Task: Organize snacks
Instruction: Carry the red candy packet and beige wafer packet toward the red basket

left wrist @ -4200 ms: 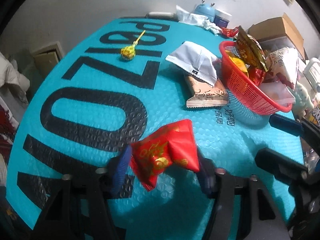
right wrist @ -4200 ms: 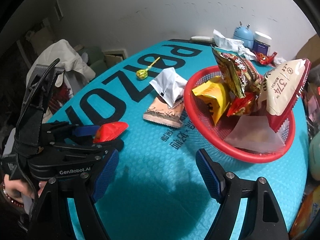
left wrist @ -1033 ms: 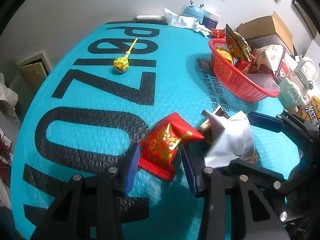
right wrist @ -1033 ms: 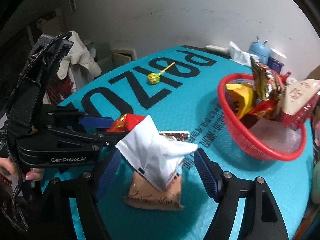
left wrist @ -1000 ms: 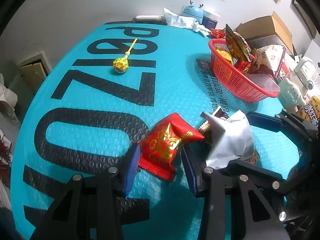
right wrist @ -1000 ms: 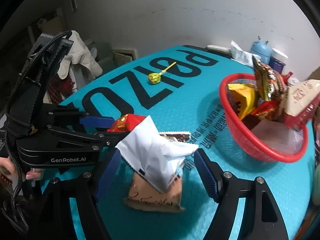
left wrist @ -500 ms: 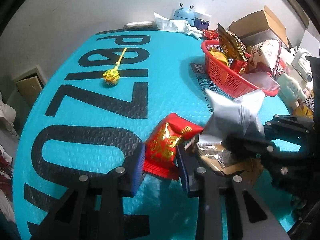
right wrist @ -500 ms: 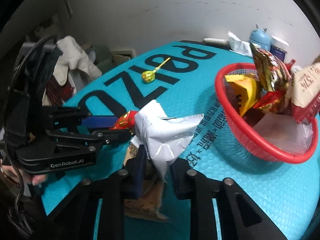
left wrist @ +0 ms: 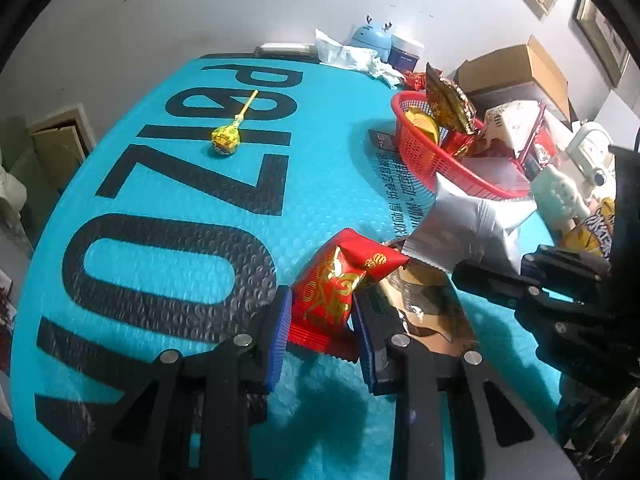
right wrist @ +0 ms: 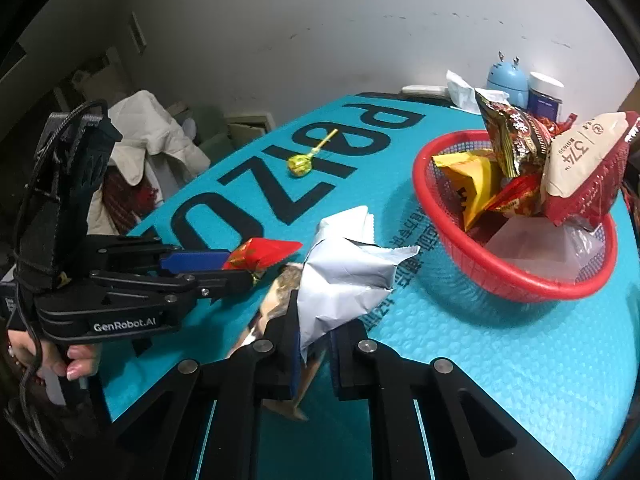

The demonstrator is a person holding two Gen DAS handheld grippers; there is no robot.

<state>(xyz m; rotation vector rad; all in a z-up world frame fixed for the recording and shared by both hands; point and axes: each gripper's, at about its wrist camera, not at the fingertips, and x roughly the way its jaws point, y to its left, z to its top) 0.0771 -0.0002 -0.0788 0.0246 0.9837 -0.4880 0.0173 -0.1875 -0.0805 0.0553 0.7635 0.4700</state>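
My left gripper [left wrist: 322,320] is shut on a red snack packet [left wrist: 340,284], low over the teal mat; the packet also shows in the right wrist view [right wrist: 260,256]. My right gripper [right wrist: 314,354] is shut on a white-silver packet [right wrist: 344,272] and a brown packet [right wrist: 276,292] beneath it, both lifted off the mat; the silver packet also shows in the left wrist view [left wrist: 472,232]. A red basket [right wrist: 516,276] with several snack bags stands to the right. A yellow lollipop [right wrist: 300,164] lies on the mat farther back.
The teal mat [left wrist: 160,200] with black letters covers the table. A blue figurine [right wrist: 504,80], a jar and tissue stand at the far edge. Cardboard boxes [left wrist: 516,68] and a white toy [left wrist: 560,196] are beyond the basket. Clothes lie off the left edge.
Both grippers have closed since a second ago: the left on the red packet, the right on the white and brown packets, which have risen and shifted toward the basket.
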